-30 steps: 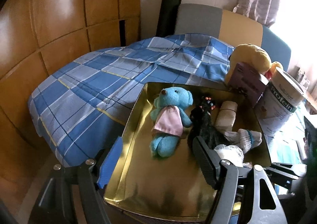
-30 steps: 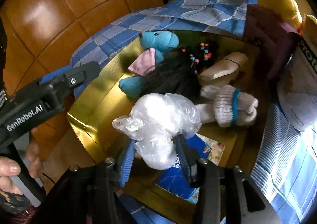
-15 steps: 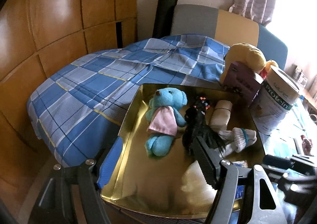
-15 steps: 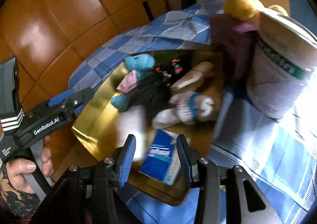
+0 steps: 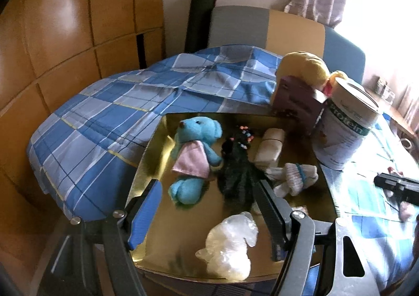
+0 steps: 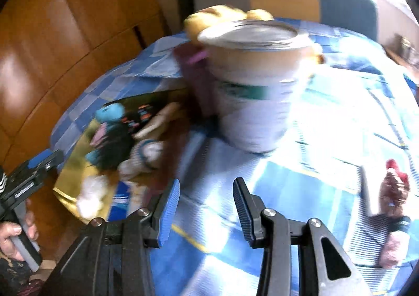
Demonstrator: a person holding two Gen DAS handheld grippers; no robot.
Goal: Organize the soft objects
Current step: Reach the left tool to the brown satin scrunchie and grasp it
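Observation:
A gold tray (image 5: pixel 146 154) holds a blue teddy (image 5: pixel 193 154), a black furry toy (image 5: pixel 235 173), a rolled beige cloth (image 5: pixel 269 149), a white sock (image 5: pixel 296 178) and a crumpled clear plastic bag (image 5: pixel 230 246). My left gripper (image 5: pixel 207 199) is open and empty, its fingers over the tray's near edge. My right gripper (image 6: pixel 207 191) is open and empty over the blue checked cloth, right of the tray (image 6: pixel 70 173), facing the protein can (image 6: pixel 251 81). The right wrist view is blurred.
A white protein can (image 5: pixel 345 128), a purple box (image 5: pixel 296 102) and a yellow plush (image 5: pixel 303 65) stand behind the tray's right side. A blue booklet (image 6: pixel 117 201) lies at the tray's near corner. A red and dark object (image 6: pixel 395 191) lies far right. Wooden wall panels stand at left.
My right gripper let go of the plastic bag, which now lies in the tray, and swung right toward the can. My left gripper stayed roughly in place.

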